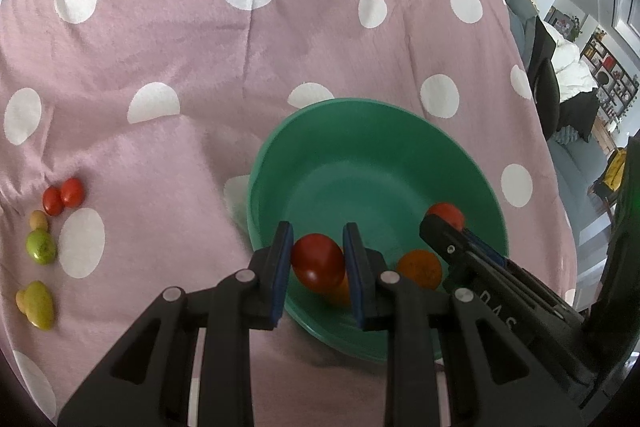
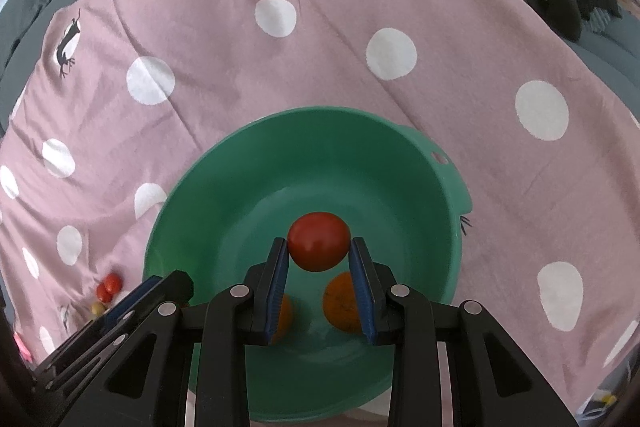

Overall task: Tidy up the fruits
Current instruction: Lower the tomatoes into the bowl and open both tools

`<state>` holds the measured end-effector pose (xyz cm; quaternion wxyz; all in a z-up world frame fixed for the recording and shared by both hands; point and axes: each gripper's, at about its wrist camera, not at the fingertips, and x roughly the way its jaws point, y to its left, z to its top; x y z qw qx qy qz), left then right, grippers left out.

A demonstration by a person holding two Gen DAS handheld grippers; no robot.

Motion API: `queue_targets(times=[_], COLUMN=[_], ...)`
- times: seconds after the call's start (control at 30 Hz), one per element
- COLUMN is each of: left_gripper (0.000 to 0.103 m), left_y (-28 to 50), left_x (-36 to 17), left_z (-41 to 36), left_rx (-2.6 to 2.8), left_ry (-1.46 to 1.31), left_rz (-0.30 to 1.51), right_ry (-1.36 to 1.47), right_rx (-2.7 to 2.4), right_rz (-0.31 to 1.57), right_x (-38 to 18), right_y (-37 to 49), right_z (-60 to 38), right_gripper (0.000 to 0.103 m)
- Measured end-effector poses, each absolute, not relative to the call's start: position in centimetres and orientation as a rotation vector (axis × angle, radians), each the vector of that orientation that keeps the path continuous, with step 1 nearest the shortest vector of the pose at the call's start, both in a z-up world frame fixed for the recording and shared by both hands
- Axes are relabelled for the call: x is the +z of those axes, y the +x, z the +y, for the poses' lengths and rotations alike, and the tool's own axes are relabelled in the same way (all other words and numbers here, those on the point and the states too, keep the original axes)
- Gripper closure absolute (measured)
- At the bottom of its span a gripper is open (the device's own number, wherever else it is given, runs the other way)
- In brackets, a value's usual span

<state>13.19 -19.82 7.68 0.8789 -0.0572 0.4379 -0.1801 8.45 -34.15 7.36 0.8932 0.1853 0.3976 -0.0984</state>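
Both grippers hang over a green bowl (image 2: 432, 195) that sits on a pink cloth with white dots (image 1: 192, 39), and each one grips a red fruit. In the left wrist view the left gripper (image 1: 318, 261) has its jaws drawn narrow around a red tomato (image 1: 317, 259), the blue pads pressing its two sides, so the fruit sits squarely between the fingertips above the near part of the bowl. In the right wrist view the right gripper (image 2: 320, 255) holds a second red tomato (image 2: 319, 241) right at the tips of its jaws, the fruit bulging forward beyond the pads, above the bowl's middle. Two oranges lie on the bowl's floor: one orange (image 2: 342, 303) shows just inside the right-hand pad, and the other orange (image 2: 283, 315) is half hidden behind the left-hand pad. Off on the cloth, well apart from the bowl, a small cluster waits: two small red fruits (image 1: 64, 195) touching each other, a pale beige one, a round green fruit (image 1: 41, 247) and a yellow-green fruit (image 1: 38, 305) nearest the camera.
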Motion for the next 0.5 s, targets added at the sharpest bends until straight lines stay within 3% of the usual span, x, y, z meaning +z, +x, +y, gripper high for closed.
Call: queue_targets(times=[0.5], left_gripper=[0.078], left_y=[13.19], left_x=[7.64], left_z=[-19.83], left_rx=[-0.384], left_ry=[-0.121], left_rz=[0.92], right_ry=[0.369], right_rx=[-0.21], right_rz=[0.83], right_x=[7.4], right_y=[8.65], right_z=[-33.85], right_gripper=[0.069])
